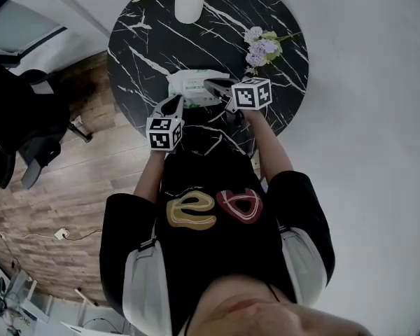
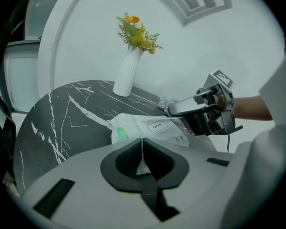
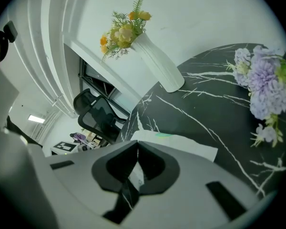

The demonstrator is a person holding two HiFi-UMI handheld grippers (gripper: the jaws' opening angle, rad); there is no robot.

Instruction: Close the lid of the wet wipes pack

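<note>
A white wet wipes pack (image 1: 194, 89) lies on the round black marble table (image 1: 147, 40) near its front edge. In the left gripper view the pack (image 2: 148, 128) shows a flat label reading OPEN (image 2: 157, 126). My left gripper (image 1: 176, 101) is at the pack's near left end. Its jaws (image 2: 142, 143) are shut, with a thin white edge of the pack pinched between them. My right gripper (image 1: 208, 82) reaches over the pack from the right with its jaws (image 3: 137, 144) shut and nothing held. Its tips (image 2: 172, 109) hover just above the pack's top (image 3: 181, 147), beside the label; whether they touch it I cannot tell.
A white vase of yellow flowers (image 1: 189, 4) stands at the table's far edge. A bunch of purple flowers (image 1: 260, 47) lies to the right of the pack. A black office chair (image 1: 14, 131) stands on the wooden floor at left.
</note>
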